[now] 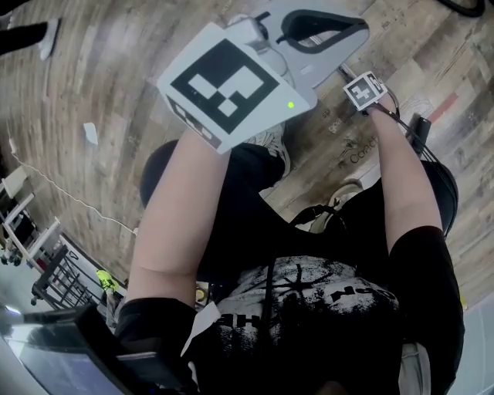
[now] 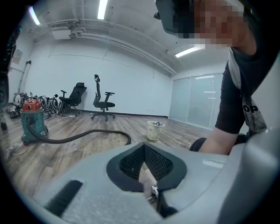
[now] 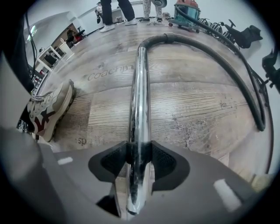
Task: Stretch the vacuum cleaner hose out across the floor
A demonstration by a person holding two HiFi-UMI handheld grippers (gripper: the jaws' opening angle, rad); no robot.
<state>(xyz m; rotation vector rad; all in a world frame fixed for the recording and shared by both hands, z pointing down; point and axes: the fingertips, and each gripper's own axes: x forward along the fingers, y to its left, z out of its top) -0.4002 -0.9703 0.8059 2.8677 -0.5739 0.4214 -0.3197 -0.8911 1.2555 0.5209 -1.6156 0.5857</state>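
**Item:** vacuum hose (image 3: 227, 61), black, ribbed.
**Location:** on wood floor (image 3: 188, 118). Runs in a wide curve from red-and-green vacuum cleaner (image 3: 186, 9) at far side of room to metal tube (image 3: 140, 87) at near end. Not yet straight.
**R gripper** (image 3: 139, 164): pointing down, pads closed against both sides of metal tube near its free end. Tube low over floor; contact w/ floor unclear.
**L gripper** (image 2: 146, 164): jaws fully together, nothing between them. Held up off floor, facing cleaner across room.
**Step (est.):** taking hold of tube end; pull not begun.
**Next (est.):** firm grip reqd, then tube drawn away from cleaner till curve gone. Watch shoe (image 3: 50, 107) near tube, and avoid tipping or dragging cleaner.
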